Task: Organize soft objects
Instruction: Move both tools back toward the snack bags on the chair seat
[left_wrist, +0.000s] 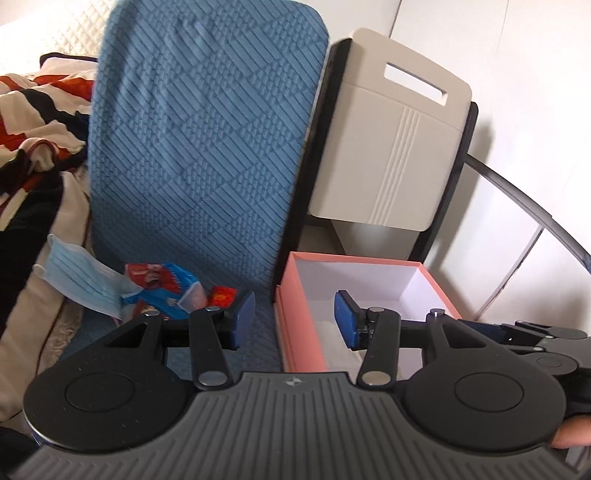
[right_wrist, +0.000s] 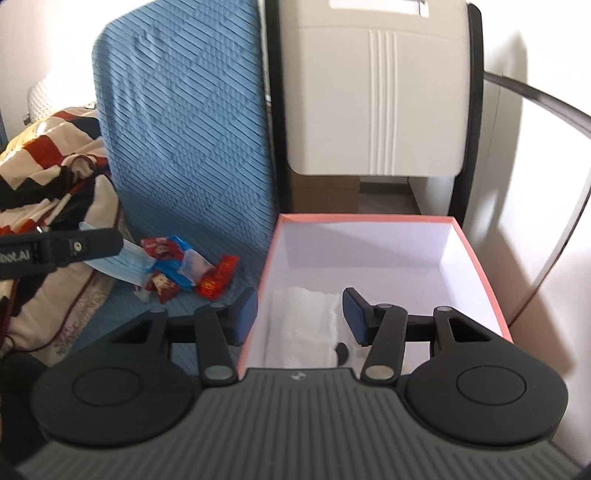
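A pink box (left_wrist: 295, 321) with a white inside stands on the blue seat; it also shows in the right wrist view (right_wrist: 476, 266). A white folded cloth (right_wrist: 306, 328) lies in the box. A blue face mask (left_wrist: 81, 280), a blue packet (left_wrist: 166, 291) and red packets (right_wrist: 218, 277) lie on the seat left of the box. My left gripper (left_wrist: 293, 321) is open and empty above the box's left wall. My right gripper (right_wrist: 299, 317) is open and empty over the cloth in the box. The left gripper's side (right_wrist: 59, 251) shows near the mask (right_wrist: 122, 266).
The blue quilted chair back (left_wrist: 199, 140) rises behind the items. A white folding chair (left_wrist: 388, 147) with a black frame stands behind the box. A striped red, black and cream blanket (left_wrist: 33, 122) lies at the left. White walls are at the right.
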